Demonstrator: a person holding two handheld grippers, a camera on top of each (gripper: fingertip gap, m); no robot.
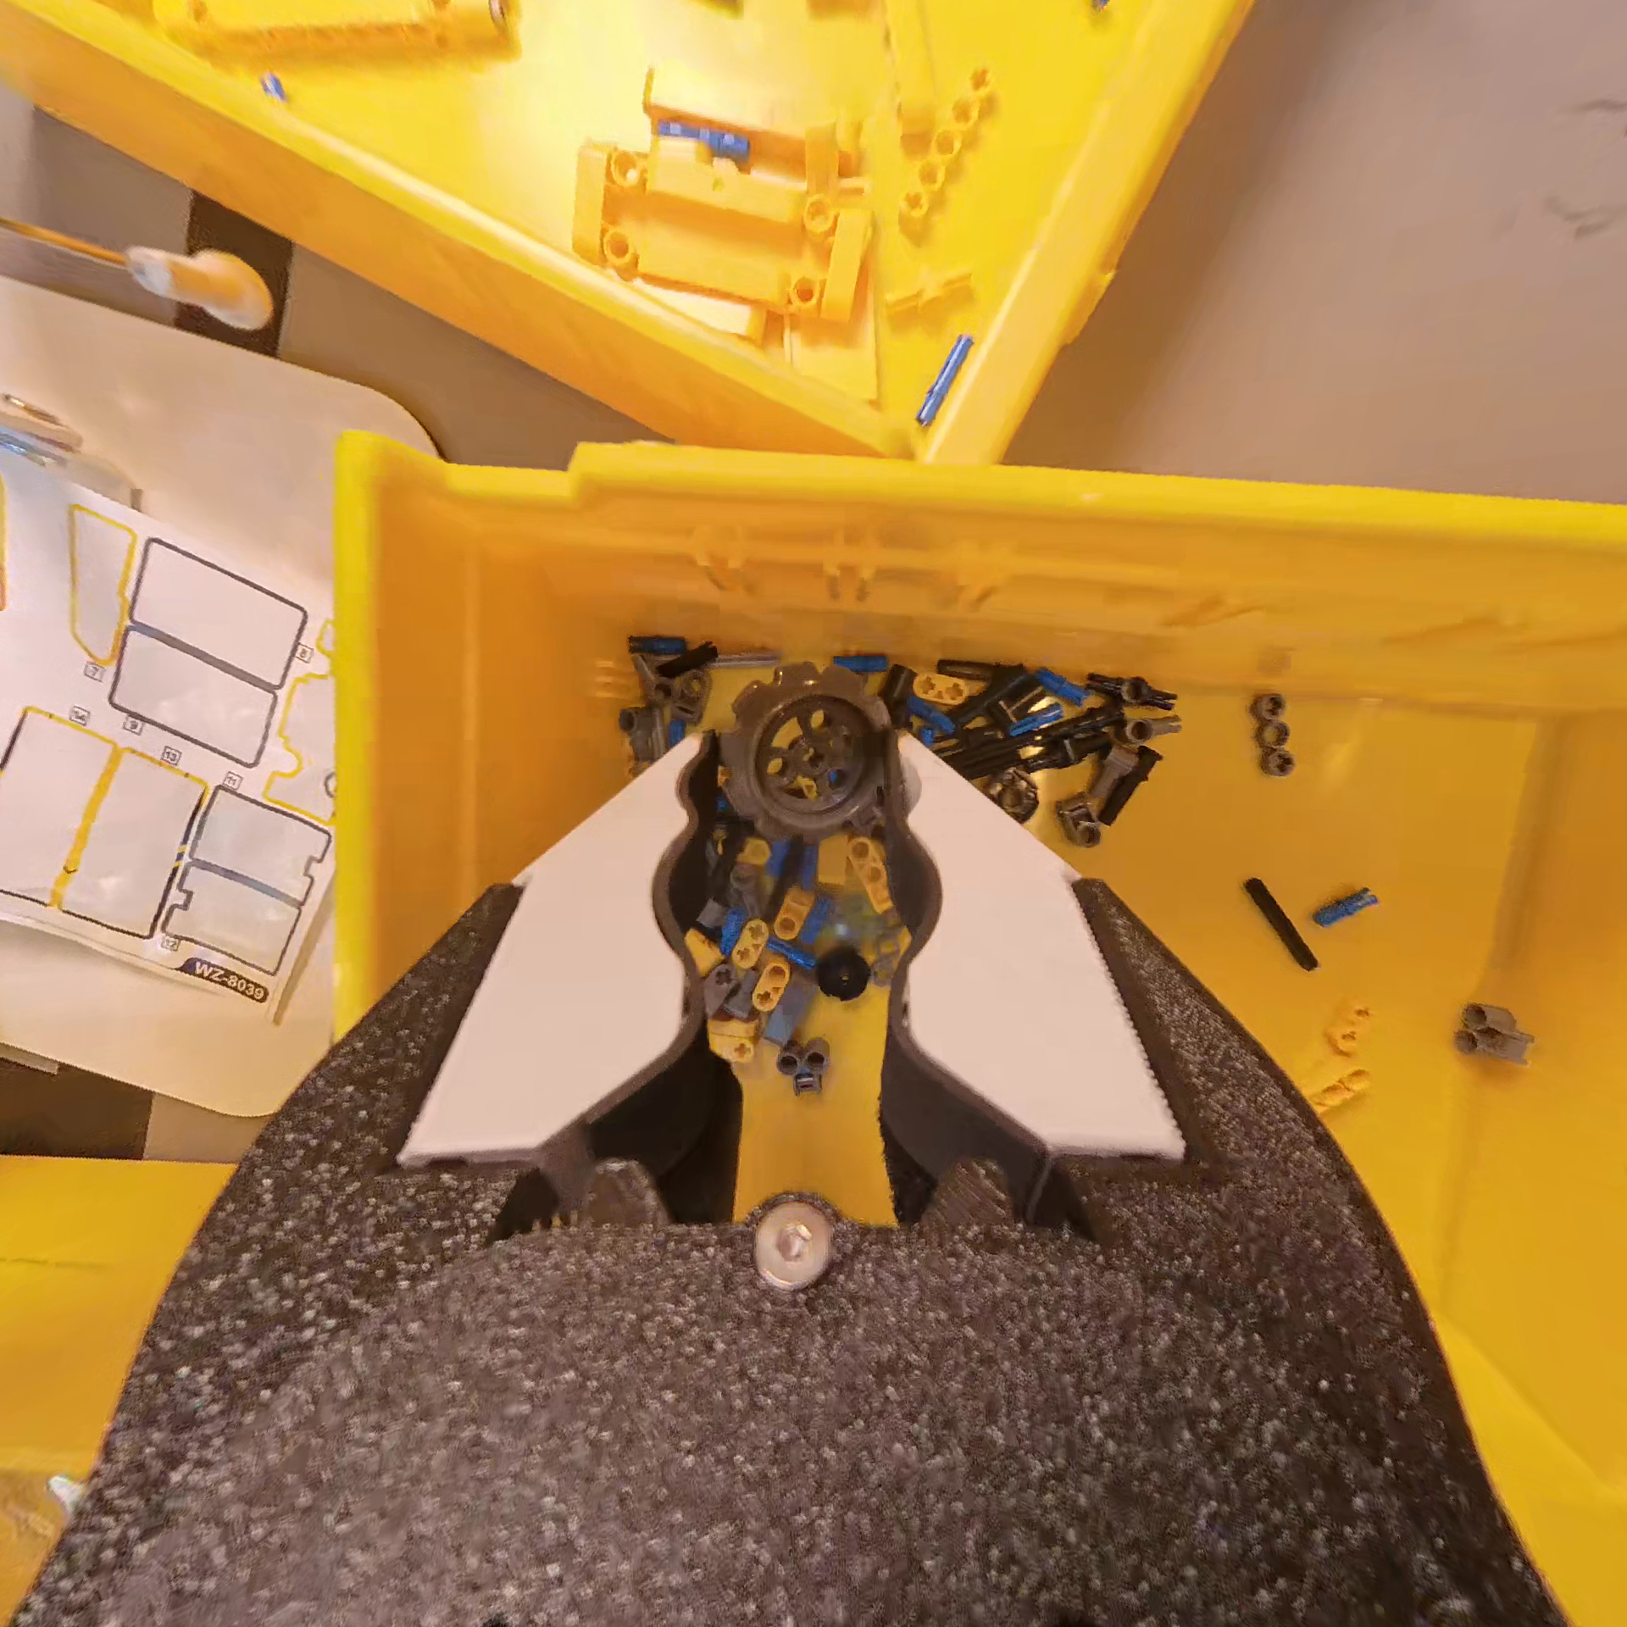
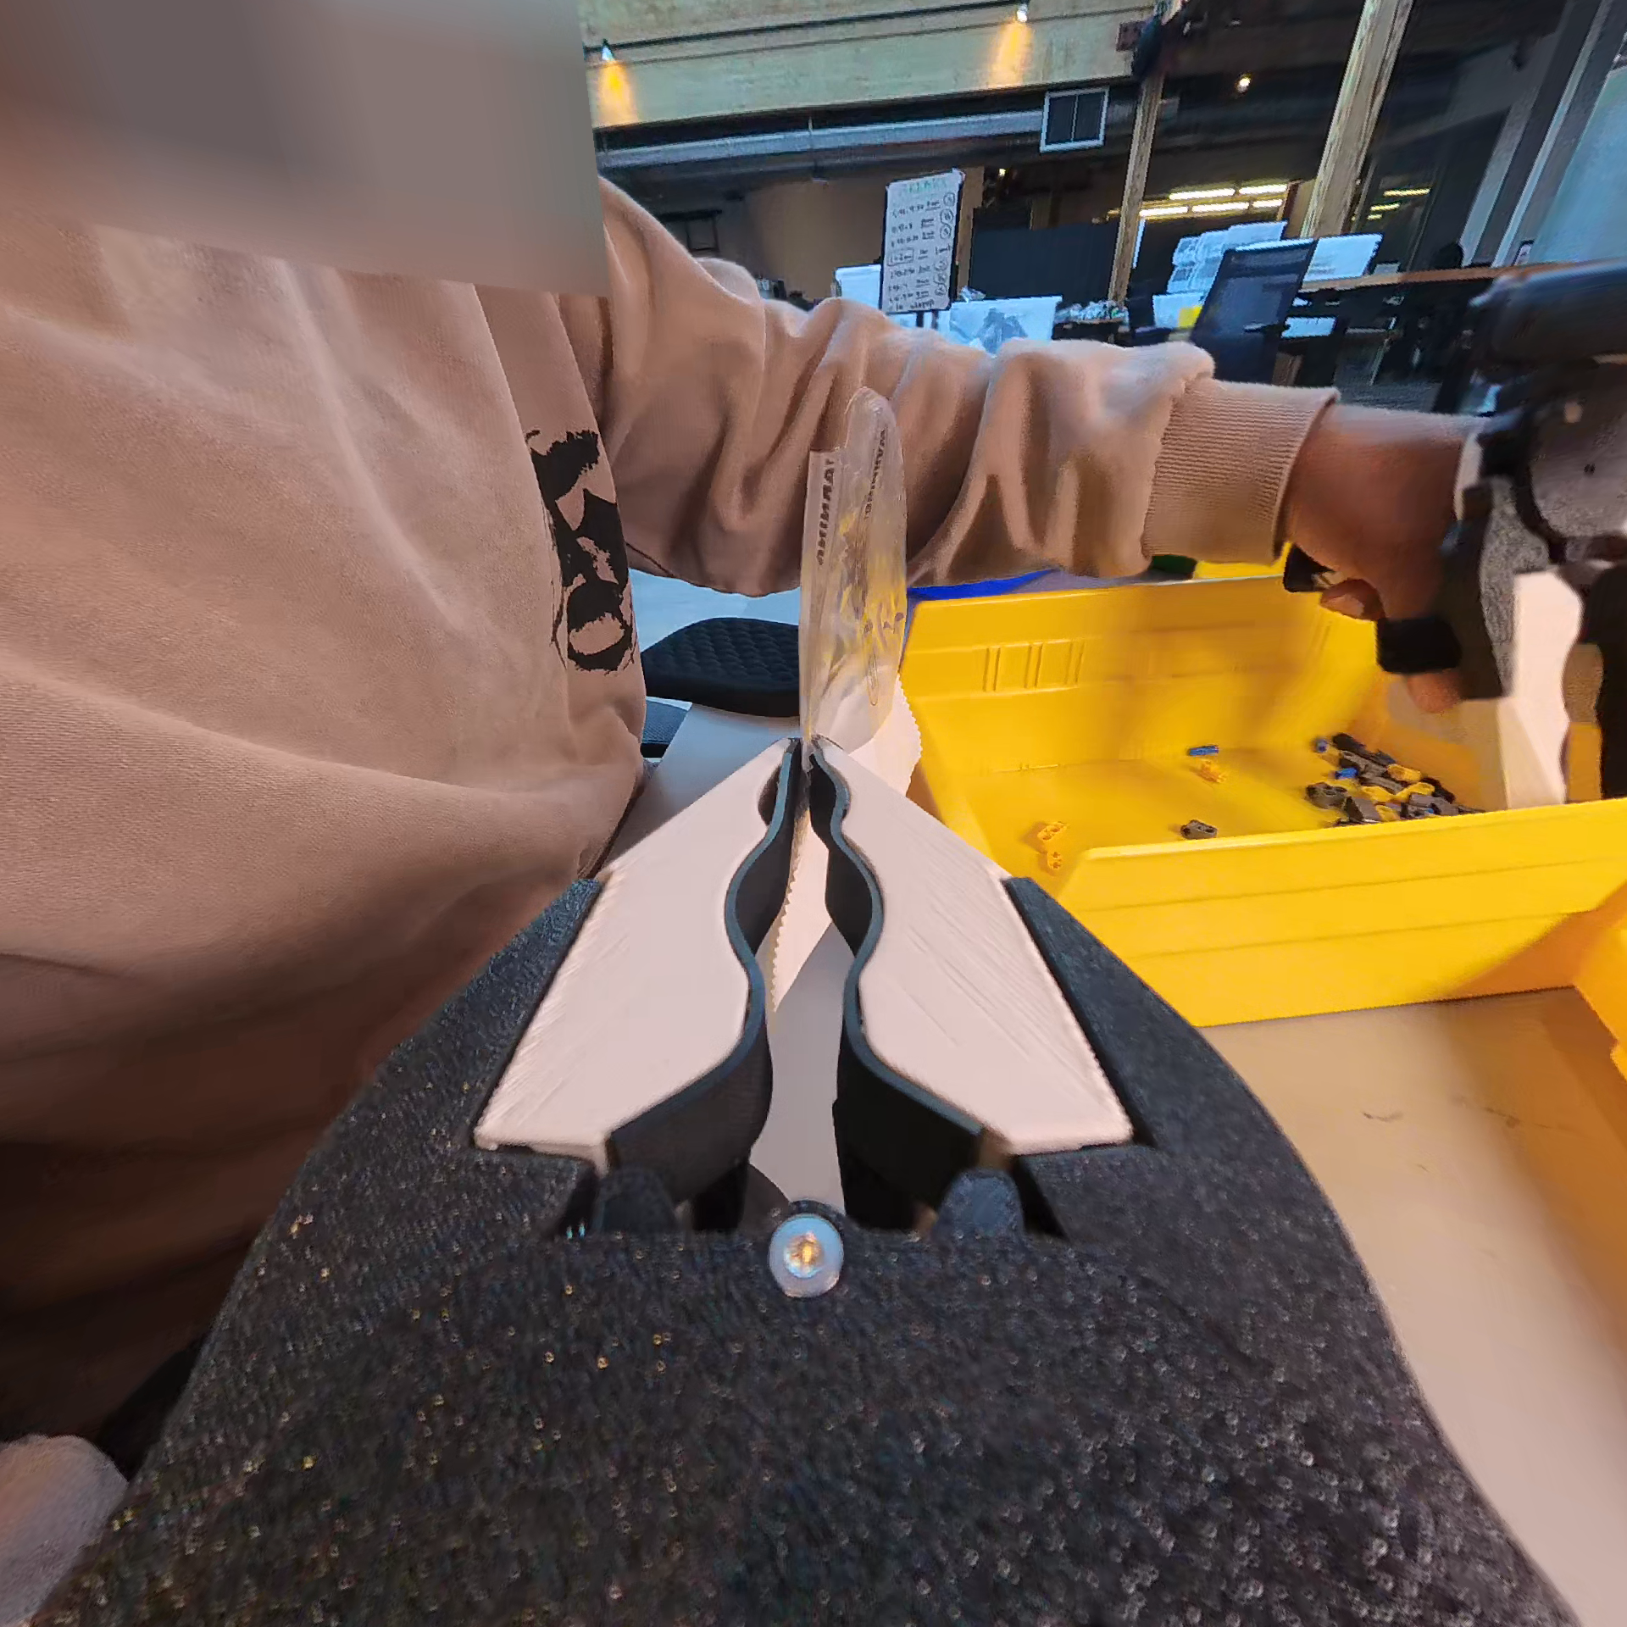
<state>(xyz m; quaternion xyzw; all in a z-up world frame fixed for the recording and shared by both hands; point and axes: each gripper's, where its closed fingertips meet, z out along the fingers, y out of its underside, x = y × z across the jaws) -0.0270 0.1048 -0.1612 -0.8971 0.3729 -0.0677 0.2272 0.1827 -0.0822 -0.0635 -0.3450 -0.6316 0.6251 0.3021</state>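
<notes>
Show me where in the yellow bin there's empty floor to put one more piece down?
In the yellow bin, bare floor lies near the right wall, between the black axle and the grey connector. It is crowded along the far wall, where the left gripper holds the grey gear over a heap of small pieces.

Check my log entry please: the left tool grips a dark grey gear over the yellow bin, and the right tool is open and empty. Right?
Not quite. In the right wrist view, the right tool is shut on a clear plastic bag. The left tool does grip the dark grey gear over the yellow bin.
</notes>
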